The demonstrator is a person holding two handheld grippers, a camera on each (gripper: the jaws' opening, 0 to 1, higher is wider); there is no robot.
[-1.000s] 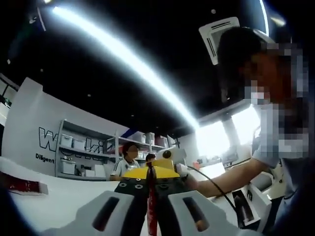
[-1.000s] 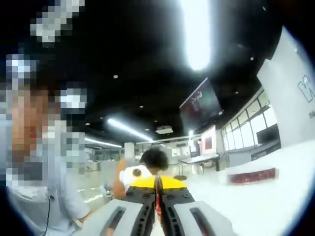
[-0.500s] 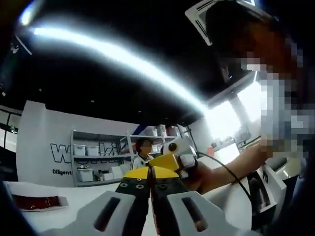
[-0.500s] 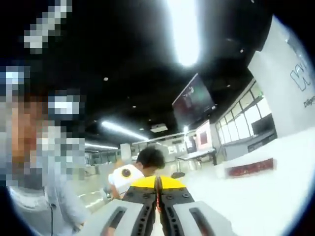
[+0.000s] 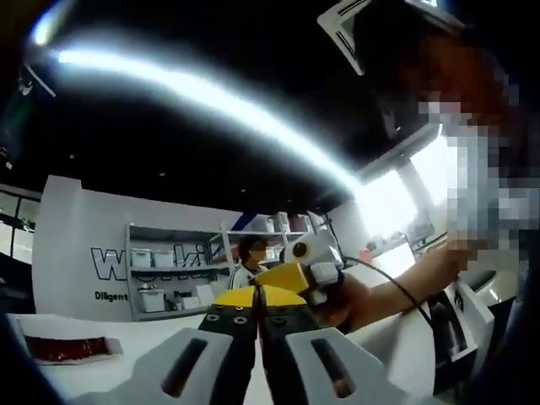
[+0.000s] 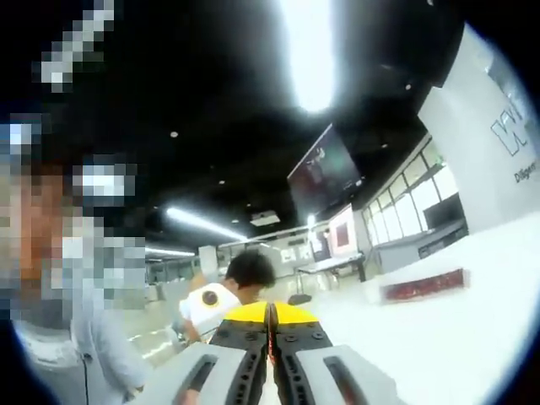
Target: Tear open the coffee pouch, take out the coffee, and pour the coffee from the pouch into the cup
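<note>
Both grippers, left [image 5: 259, 337] and right [image 6: 270, 342], clamp the thin red pouch [image 6: 270, 359] edge; fingers should pull apart steadily, tearing cleanly.

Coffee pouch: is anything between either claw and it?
Nothing visible does. The coffee pouch shows as a thin red strip pinched between the right claw's shut jaws, and likewise in the left claw. No cup visible.

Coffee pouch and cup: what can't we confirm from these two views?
- Coffee pouch: thin red sliver between the closed jaws of the right hand-held gripper; torn or intact unknowable.
- Left hand-held gripper: jaws closed; seam too dark to tell what's held.
- Red packet on the white table: print too small.
- Cup: both views tilt towards the ceiling.
</note>
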